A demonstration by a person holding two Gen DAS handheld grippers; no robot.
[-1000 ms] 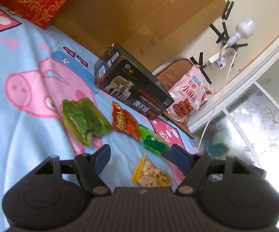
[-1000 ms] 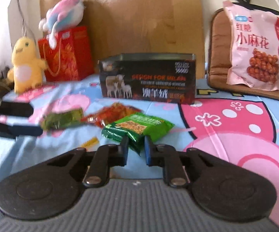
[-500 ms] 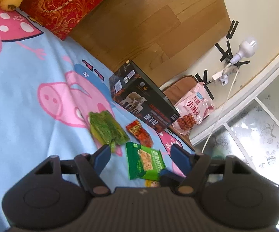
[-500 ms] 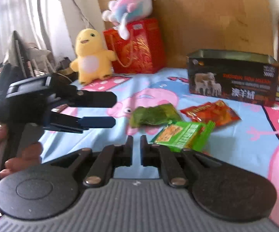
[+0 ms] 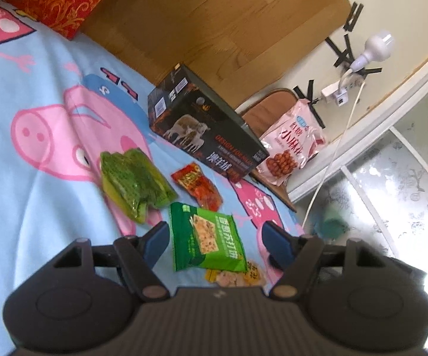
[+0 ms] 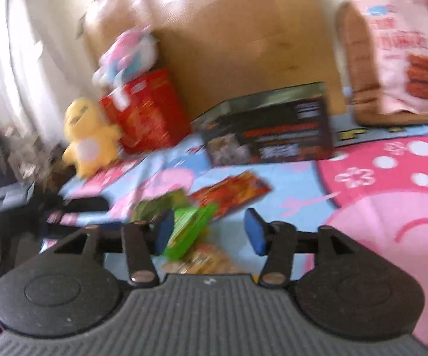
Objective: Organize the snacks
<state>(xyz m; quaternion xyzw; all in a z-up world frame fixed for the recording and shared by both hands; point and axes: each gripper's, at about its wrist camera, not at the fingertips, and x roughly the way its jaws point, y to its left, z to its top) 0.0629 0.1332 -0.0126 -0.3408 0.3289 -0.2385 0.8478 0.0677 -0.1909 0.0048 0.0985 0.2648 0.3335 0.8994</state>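
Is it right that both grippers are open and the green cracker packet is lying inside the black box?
Not quite. The green cracker packet lies on the blanket, outside the black box; the left wrist view shows it. Both the left gripper and right gripper are open.

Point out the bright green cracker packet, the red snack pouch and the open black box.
Bright green cracker packet [image 5: 206, 241], left wrist view, front face.
Red snack pouch [image 5: 197, 185], left wrist view, middle.
Open black box [image 5: 211, 142], left wrist view, printed side.

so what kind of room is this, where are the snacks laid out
Most likely a bedroom, on a bed: the snacks lie on a cartoon pig bedsheet against a wooden headboard, with a yellow plush toy at its edge. A pink snack bag leans nearby.
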